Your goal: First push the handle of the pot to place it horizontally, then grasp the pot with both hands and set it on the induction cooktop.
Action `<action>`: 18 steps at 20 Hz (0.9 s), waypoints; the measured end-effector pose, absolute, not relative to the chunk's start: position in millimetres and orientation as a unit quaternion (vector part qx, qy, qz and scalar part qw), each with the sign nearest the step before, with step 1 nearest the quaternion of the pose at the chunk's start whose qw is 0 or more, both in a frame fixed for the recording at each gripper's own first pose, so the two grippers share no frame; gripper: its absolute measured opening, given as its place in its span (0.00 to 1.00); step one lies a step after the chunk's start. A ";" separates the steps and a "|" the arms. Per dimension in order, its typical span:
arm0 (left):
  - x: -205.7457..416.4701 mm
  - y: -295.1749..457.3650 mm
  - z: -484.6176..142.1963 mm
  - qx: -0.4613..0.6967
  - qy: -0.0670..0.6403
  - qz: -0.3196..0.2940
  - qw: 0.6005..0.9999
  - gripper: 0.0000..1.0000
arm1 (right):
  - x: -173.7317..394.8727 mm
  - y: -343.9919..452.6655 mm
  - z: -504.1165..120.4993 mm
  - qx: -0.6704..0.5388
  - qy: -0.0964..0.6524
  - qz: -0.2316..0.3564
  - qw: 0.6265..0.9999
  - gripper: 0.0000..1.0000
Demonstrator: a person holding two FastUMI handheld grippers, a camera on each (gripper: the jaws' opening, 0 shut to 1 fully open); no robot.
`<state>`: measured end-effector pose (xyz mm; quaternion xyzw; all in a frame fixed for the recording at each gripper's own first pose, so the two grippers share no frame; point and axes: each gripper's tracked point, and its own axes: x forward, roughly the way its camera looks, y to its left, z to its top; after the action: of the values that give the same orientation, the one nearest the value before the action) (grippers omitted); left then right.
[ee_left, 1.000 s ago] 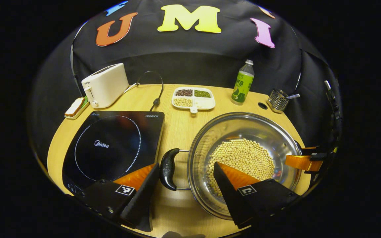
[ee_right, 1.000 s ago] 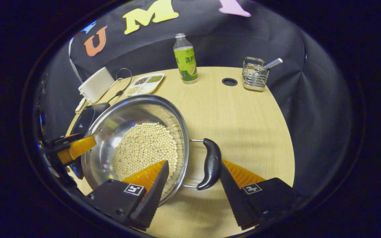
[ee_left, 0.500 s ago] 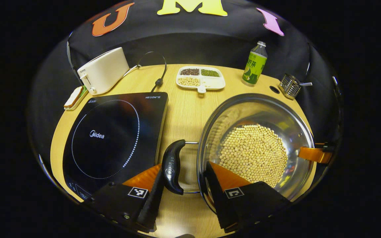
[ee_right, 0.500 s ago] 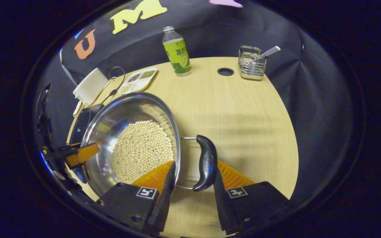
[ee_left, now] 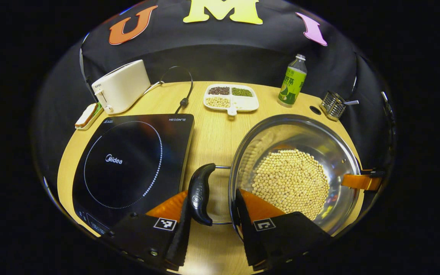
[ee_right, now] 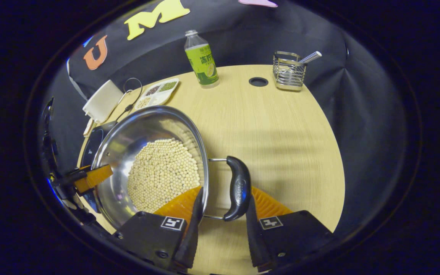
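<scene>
On the pale wooden table [ee_left: 212, 133], just to the right of the flat black induction cooktop [ee_left: 128, 160] and not on it: a wide shiny steel pot [ee_left: 319, 137]. Whether resting or lifted, cannot tell. Inside, a heap of small pale round beans [ee_left: 290, 181] over the bottom, bare metal wall above them.

Left gripper [ee_left: 211, 196] closed in around the black curved handle on the cooktop side [ee_left: 200, 193]: one finger against the handle's outer face, the other inside the pot at the rim. Whether both press, cannot tell. Right gripper [ee_right: 224, 194] set likewise at the opposite black handle [ee_right: 238, 187], one finger in the pot over the beans, the other against the handle's outer face; grip not certain either.

Farther back, a white divided tray [ee_left: 243, 104]: dark beans in one compartment, green in the next, pale in a third, nothing in the fourth. Beside it a clear bottle with a green label [ee_left: 292, 80], upright, cap on. Near the table's right edge a small wire basket [ee_left: 332, 105] with a metal utensil handle sticking out. At the back left a cream toaster [ee_left: 122, 86], a black cable [ee_left: 183, 101] looping behind the cooktop, and a small dish [ee_left: 87, 115] with what looks like sliced bread.

White printed wording on the cooktop's glass, inside its dotted ring and at a back corner.
</scene>
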<state>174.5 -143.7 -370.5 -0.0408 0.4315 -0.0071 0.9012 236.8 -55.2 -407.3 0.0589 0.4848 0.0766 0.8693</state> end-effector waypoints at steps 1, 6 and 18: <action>173.7 -143.8 -370.5 -0.043 0.432 -0.009 0.901 0.58 | 236.0 -55.4 -406.3 0.058 0.485 0.075 0.870 0.54; 174.5 -135.2 -364.9 -0.046 0.423 -0.018 0.905 0.58 | 229.9 -53.4 -389.9 0.048 0.469 0.070 0.879 0.53; 156.1 -82.2 -322.7 -0.046 0.411 -0.004 0.911 0.58 | 216.1 4.3 -352.8 0.044 0.455 0.085 0.885 0.53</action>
<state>156.1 -82.2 -322.7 -0.0458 0.4105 -0.0043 0.9107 216.1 4.3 -352.8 0.0437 0.4551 0.0852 0.8853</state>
